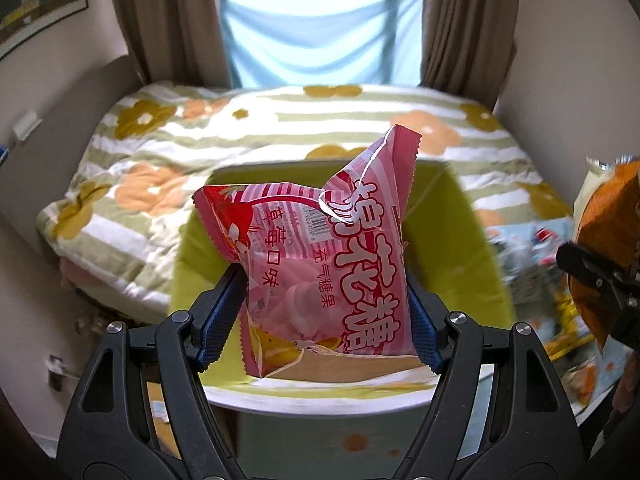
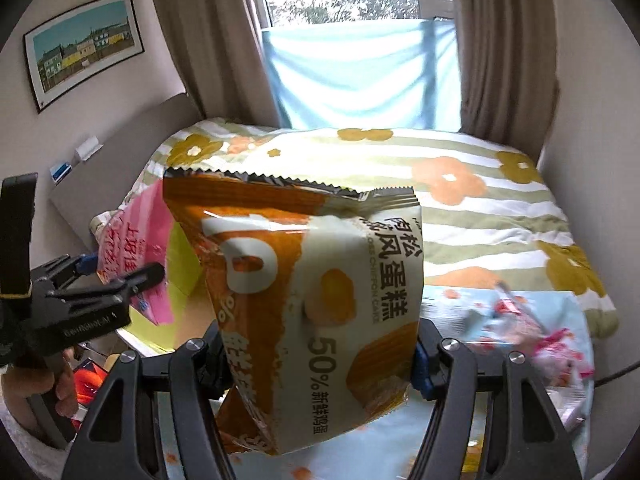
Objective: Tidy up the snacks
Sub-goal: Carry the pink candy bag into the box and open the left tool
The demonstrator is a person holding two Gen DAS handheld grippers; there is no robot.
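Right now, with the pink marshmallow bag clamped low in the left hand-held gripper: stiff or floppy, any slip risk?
Probably floppy: the pink marshmallow bag is creased, and its top corner leans right above the left hand-held gripper. Likely light for its size, since it looks puffed with air. The film is glossy, so it could slip, though the ribbed blue pads press it from both sides.

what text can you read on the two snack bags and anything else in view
Pink bag: "棉花糖", "草莓口味", "充气糖果"
Its barcode digits: too small to read
Orange and white bag: "肉松", "戚风蛋糕", "50%", "新鲜鸡蛋"; "CHIFFON CAKE" partly legible
Left gripper body print: too blurred
Loose packets on the bed: blurred
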